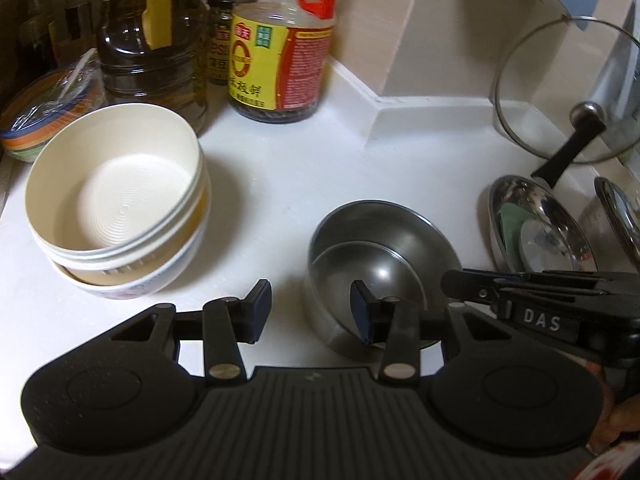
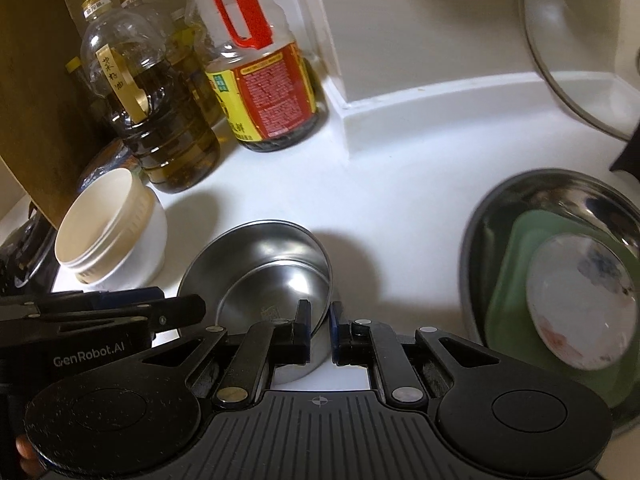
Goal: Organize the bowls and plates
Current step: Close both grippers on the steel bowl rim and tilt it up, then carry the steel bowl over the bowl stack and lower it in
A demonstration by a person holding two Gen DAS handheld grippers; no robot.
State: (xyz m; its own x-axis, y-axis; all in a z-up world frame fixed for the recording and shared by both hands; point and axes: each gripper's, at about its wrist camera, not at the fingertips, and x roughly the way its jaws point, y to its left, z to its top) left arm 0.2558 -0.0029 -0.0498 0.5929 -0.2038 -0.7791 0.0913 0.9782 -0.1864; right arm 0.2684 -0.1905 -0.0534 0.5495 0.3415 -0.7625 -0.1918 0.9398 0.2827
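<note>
Two nested steel bowls sit on the white counter. My right gripper is shut on the near right rim of the steel bowls, with one pad inside and one outside. From the left wrist view its tips reach that rim from the right. My left gripper is open. One of its fingers hangs inside the bowls and the other stands outside their left wall, neither pressing. A cream bowl rests tilted in a white bowl to the left.
To the right a steel plate holds a green plate and a small white dish. A glass lid leans behind. Oil and sauce bottles line the back wall; wrapped colourful bowls sit far left.
</note>
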